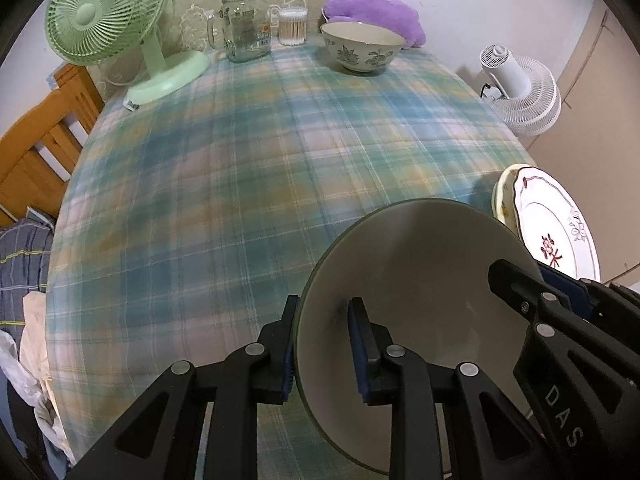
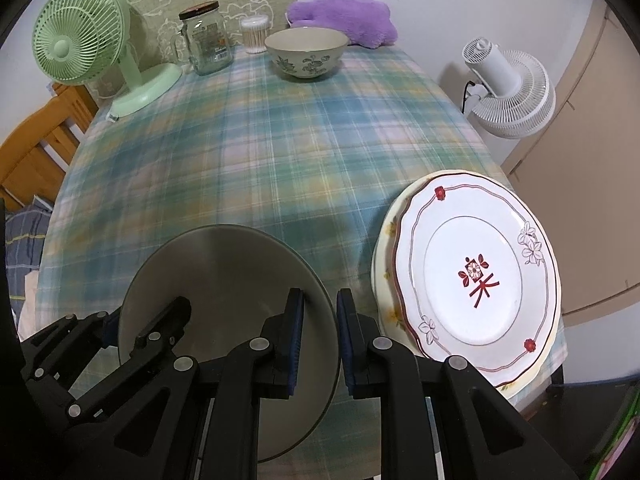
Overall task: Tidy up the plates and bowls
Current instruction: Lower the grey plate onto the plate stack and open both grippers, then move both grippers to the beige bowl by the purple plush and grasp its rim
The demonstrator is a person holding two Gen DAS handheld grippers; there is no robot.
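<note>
Landmark: the plaid tablecloth [image 2: 256,168] covering the table.

The plain grey-green bowl [image 1: 420,280] sits tilted at the near edge of the cloth, held by both grippers at once. The left gripper [image 1: 324,344] straddles the bowl's left rim, one finger outside the wall and one inside, jaws narrowed onto the rim. The right gripper [image 2: 318,340] straddles the opposite rim the same way, jaws clenched to a narrow gap on the wall. Whether the bowl's foot touches the cloth cannot be told.

Just right of the bowl, at the cloth's near right corner, lies a stack of plates [image 2: 476,276]; the top plate is white with a red border and red centre motif, over a cream flowered plate [image 2: 386,240].

At the far edge of the cloth, largest first:
- green desk fan [image 1: 108,12], far left;
- purple plush cushion [image 2: 344,20], far right;
- floral bowl [image 1: 362,46], in front of the cushion;
- glass jar mug [image 1: 244,24];
- cotton-swab tub [image 1: 293,26].

A white fan [image 2: 508,92] stands off the cloth, beyond its right side.
</note>
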